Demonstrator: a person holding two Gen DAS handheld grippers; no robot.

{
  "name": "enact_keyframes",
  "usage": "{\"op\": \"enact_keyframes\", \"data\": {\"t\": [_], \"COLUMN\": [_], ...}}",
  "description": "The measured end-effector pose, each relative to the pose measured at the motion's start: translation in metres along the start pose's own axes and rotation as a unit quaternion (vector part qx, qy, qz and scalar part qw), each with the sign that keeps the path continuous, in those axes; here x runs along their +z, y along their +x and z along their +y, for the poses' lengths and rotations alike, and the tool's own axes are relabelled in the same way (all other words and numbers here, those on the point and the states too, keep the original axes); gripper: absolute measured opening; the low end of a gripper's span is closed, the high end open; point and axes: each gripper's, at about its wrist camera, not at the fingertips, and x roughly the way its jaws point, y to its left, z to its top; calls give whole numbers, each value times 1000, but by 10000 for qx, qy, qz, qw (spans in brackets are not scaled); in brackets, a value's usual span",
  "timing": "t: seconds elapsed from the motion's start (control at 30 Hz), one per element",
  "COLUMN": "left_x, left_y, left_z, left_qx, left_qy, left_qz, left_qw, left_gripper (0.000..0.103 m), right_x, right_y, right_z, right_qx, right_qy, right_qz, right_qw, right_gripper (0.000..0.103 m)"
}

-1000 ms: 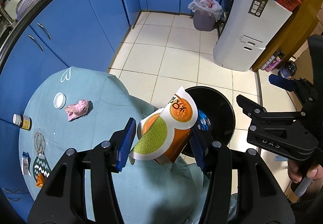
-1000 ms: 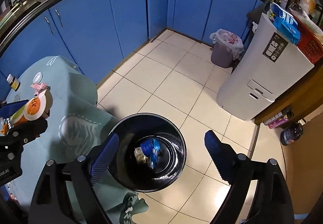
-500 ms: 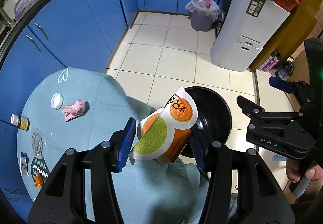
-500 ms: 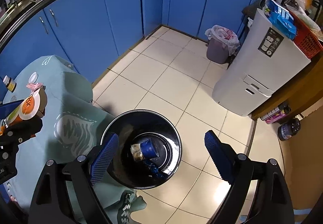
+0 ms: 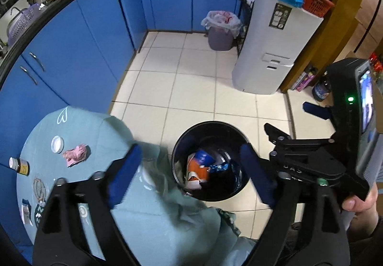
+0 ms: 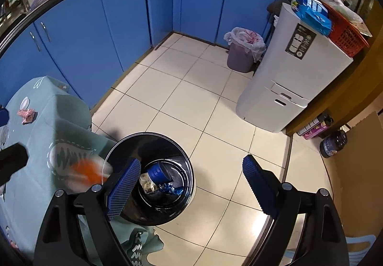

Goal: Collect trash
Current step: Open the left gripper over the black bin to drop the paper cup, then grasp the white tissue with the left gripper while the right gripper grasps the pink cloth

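My left gripper [image 5: 189, 148] hangs over the black bin [image 5: 210, 123], its jaws opening with nothing between them. The orange and green packet [image 5: 197, 169] lies in the bin among blue wrappers; the right wrist view shows it as an orange blur [image 6: 86, 169] at the bin's [image 6: 148, 134] left rim. My right gripper [image 6: 191, 161] stands open and empty above the same bin. A crumpled pink paper [image 5: 76, 154] sits on the teal tablecloth [image 5: 107, 134], to the left of the bin.
A white lid [image 5: 57, 144] and a small brown bottle [image 5: 19, 165] lie on the table near the pink paper. A grey bin with a white liner [image 5: 220, 31] and a tall white appliance [image 5: 275, 50] stand by the blue cabinets [image 5: 83, 50]. Tiled floor lies between.
The left jaws have spread apart and let go of the orange packet, which has dropped towards the bin. The right gripper stays open and has drifted slightly.
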Motion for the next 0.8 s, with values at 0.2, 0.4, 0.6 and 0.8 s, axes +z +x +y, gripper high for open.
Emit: {"op": "enact_keyframes", "data": {"t": [0.2, 0.4, 0.6, 0.8], "left_x": [1, -5, -15, -32], "left_y": [1, 1, -8, -20], "left_z": [7, 18, 36, 67], "left_qx": [6, 58, 177, 417], "left_qy": [-131, -275, -481, -844], "left_qz": [38, 91, -40, -147], "left_qw": [9999, 9996, 9987, 9954], "left_gripper": [91, 91, 95, 98], "right_x": [2, 4, 7, 12], "right_y": [-1, -3, -6, -12], "right_z": [0, 8, 26, 54], "right_qx": [-17, 47, 178, 446], "right_qy": [-26, -79, -243, -450], "right_qz": [-16, -35, -57, -106], "right_qw": [10000, 10000, 9995, 9979], "right_gripper": [85, 85, 85, 85]}}
